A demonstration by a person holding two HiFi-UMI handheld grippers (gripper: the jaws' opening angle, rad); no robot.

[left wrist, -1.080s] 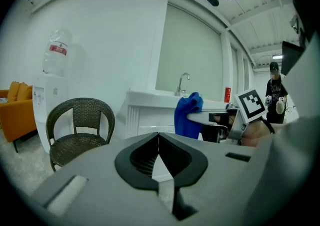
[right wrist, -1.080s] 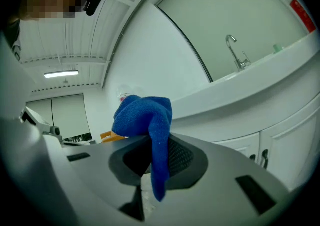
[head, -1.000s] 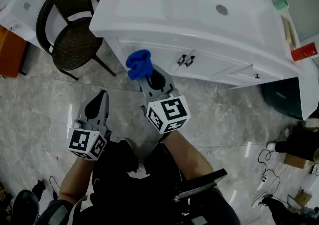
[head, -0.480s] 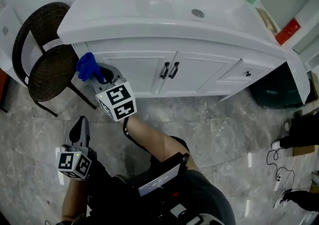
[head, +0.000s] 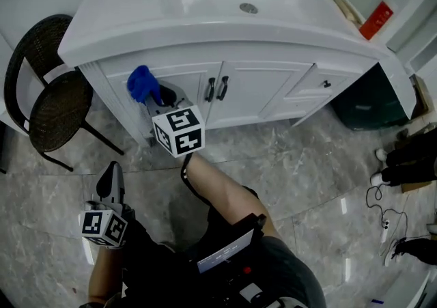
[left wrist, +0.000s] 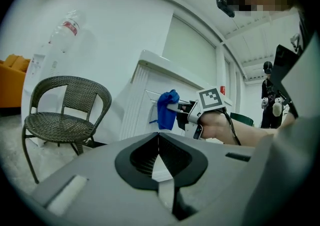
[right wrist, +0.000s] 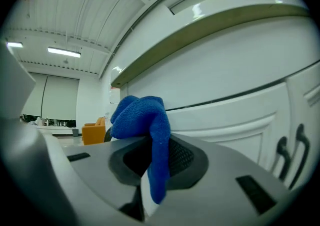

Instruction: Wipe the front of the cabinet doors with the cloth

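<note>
A white vanity cabinet has two doors with dark handles under a white countertop with a sink. My right gripper is shut on a blue cloth and holds it at the upper left corner of the left door. In the right gripper view the cloth hangs bunched between the jaws, close to the door panel. My left gripper hangs low near the floor, shut and empty, away from the cabinet. The left gripper view shows the cloth against the cabinet front.
A dark wicker chair stands left of the cabinet. A small drawer sits right of the doors, with a dark green bin beyond it. Cables and shoes lie on the grey marble floor at the right.
The right gripper with the cloth has gone from out in front of the cabinet to the left door's upper corner. The head view swung right. The left gripper dropped lower.
</note>
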